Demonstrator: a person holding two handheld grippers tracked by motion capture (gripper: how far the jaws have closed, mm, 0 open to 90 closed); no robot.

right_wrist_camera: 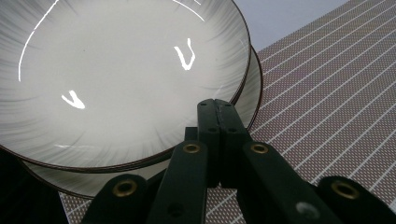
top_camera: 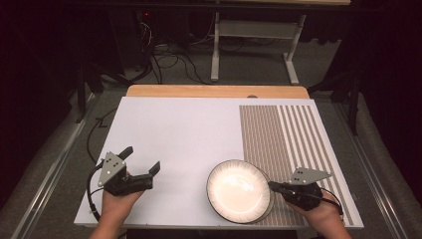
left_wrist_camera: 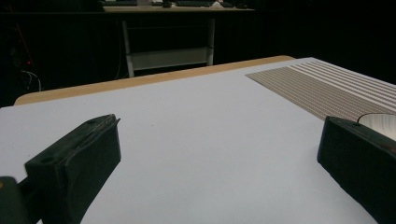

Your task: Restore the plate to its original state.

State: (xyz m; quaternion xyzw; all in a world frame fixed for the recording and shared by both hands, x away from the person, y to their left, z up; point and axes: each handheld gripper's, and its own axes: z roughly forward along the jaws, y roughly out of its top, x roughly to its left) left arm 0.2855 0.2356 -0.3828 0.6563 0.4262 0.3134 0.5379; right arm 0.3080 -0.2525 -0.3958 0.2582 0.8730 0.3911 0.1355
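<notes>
Two stacked plates [right_wrist_camera: 116, 84] lie flat, hollows facing up.

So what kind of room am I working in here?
Probably a lab or recording workspace, not a kitchen: a white board laid over a wooden tabletop, loose black cables on the grey floor, a metal-framed bench behind, and dark surroundings. The stacked white ribbed plates look like props.
</notes>
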